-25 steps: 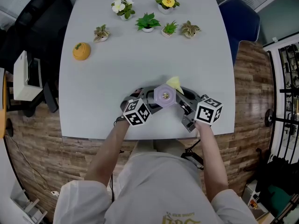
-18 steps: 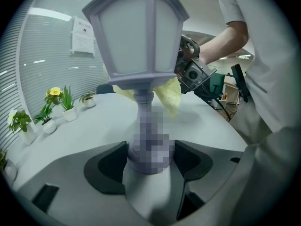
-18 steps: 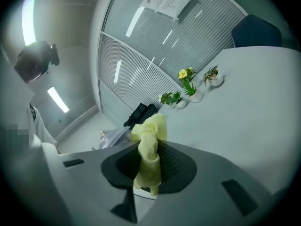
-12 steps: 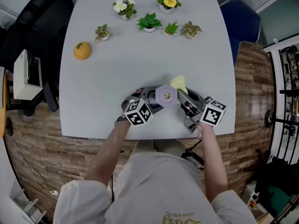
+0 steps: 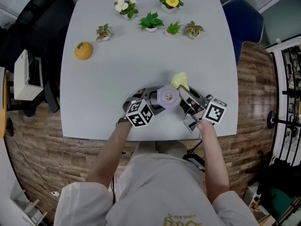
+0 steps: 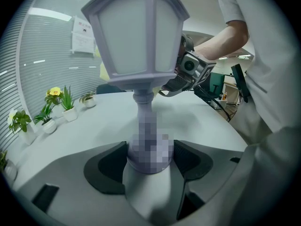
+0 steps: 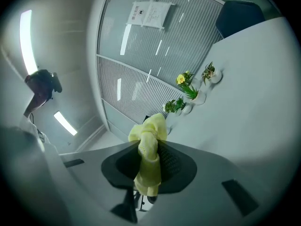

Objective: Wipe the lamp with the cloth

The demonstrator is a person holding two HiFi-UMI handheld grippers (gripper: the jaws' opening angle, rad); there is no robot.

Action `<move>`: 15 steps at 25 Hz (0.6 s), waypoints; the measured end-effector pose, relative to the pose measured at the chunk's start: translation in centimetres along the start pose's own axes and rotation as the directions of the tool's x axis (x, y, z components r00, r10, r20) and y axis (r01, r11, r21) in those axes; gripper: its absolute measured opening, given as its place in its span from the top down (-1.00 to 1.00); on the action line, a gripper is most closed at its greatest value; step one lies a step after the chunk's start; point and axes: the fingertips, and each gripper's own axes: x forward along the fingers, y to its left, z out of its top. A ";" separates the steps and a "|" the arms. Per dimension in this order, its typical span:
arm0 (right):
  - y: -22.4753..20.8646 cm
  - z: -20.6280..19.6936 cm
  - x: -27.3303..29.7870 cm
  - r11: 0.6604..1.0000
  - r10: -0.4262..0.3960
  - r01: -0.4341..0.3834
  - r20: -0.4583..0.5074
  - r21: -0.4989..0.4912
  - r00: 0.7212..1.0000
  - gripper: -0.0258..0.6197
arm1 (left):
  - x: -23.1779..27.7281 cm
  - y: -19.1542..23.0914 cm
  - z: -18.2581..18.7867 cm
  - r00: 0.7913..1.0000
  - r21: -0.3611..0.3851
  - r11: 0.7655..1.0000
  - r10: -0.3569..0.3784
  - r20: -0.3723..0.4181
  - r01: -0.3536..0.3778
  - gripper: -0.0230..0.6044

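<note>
**Lamp held by its base, cloth at its head**

The lamp [image 6: 138,36], a lilac lantern on a thin stem, stands upright on the white table [image 5: 141,65], near the edge closest to the person. The left gripper [image 6: 149,157] clamps the lamp's round base, one jaw pressing on each side, with the jaws set wide.

The right gripper [image 7: 149,160] pinches the yellow cloth [image 7: 148,147] between its pads. The cloth is bunched, with a knot of it sticking out past the fingertips and a tail hanging below. In the head view the cloth lies just beyond the lamp's top, on the far side from the person. In the left gripper view a sliver of yellow shows behind the lantern head, with the right gripper close beside that head. Whether cloth and lamp touch cannot be told.

Potted plants [image 5: 149,21] line the far edge of the table, well apart from the lamp. An orange ornament [image 5: 83,51] sits far left.
</note>
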 end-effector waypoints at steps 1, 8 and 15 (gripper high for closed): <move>-0.1 0.1 0.2 1.000 0.005 -0.005 0.002 0.014 1.000 0.68 | 0.0 0.0 0.0 1.000 0.000 1.000 0.000 0.000 0.000 -0.09; -0.4 -0.1 1.5 0.995 0.051 -0.052 0.009 0.090 0.999 0.68 | 0.0 0.0 -0.1 1.000 0.000 1.000 0.001 0.000 -0.001 -0.09; -0.2 -0.1 2.4 0.991 0.094 -0.093 -0.006 0.094 0.996 0.68 | -0.1 -0.1 0.0 1.000 0.000 1.000 0.003 0.001 -0.003 -0.09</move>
